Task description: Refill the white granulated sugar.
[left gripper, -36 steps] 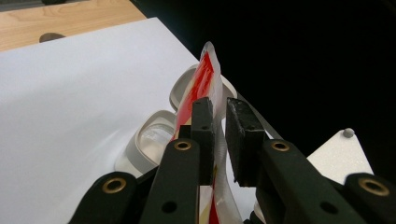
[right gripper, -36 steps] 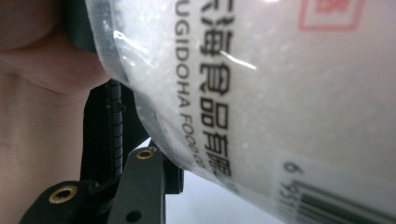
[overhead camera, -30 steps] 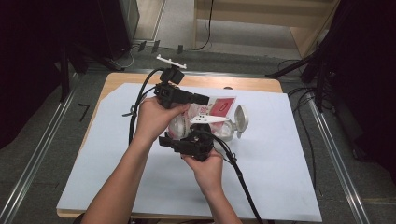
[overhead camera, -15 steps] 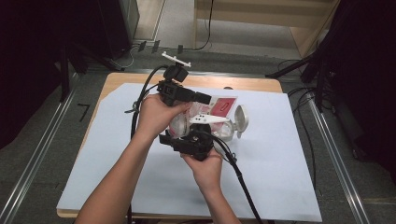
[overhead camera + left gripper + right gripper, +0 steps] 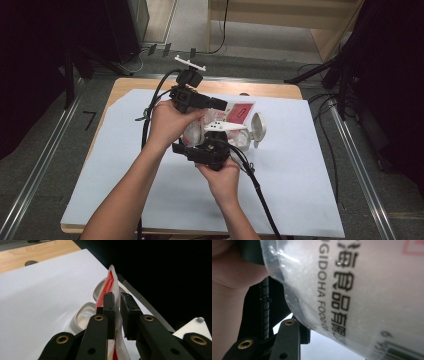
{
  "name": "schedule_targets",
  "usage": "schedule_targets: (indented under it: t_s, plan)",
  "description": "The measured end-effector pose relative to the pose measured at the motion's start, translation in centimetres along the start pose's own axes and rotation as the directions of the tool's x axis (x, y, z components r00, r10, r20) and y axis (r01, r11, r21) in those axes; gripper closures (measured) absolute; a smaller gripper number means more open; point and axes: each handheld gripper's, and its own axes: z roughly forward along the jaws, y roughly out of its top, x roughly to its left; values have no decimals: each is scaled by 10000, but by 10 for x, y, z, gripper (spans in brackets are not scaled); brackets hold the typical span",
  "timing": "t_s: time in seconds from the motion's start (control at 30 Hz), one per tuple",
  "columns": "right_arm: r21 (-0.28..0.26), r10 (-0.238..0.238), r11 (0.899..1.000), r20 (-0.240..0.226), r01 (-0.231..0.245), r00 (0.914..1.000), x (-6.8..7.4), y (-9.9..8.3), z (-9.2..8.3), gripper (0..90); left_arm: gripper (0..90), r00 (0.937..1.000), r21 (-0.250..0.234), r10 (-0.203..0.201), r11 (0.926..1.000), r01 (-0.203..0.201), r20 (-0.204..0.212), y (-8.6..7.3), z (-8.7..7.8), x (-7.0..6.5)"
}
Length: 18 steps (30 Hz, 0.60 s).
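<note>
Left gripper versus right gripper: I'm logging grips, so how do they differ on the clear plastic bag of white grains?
The left gripper pinches the clear plastic bag by its thin red-printed edge, fingers nearly shut; the right gripper meets its plump grain-filled body, grip unclear. In the high view, the left gripper lies beyond the bag, the right gripper nearer the person. Both are at one bag.

Glossy clear plastic bag [image 5: 367, 295]; matt white paper sheet [image 5: 310, 190], seemingly; wooden table [image 5: 270, 89].

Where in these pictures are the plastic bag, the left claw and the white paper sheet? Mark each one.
plastic bag [image 5: 111, 280], left gripper view, red-printed top edge above the jaws.
left claw [image 5: 117, 298], left gripper view, between its fingertips.
white paper sheet [image 5: 300, 185], high view, bare right part.
</note>
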Motion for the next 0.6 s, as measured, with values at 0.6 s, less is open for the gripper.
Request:
schedule_targets:
  t_s: [0.6]
  plan:
    - [-4, -188, 9998, 211, 188, 9996, 6, -2, 0, 628, 877, 9999, 595, -129, 9981, 126, 42, 4, 1, 1]
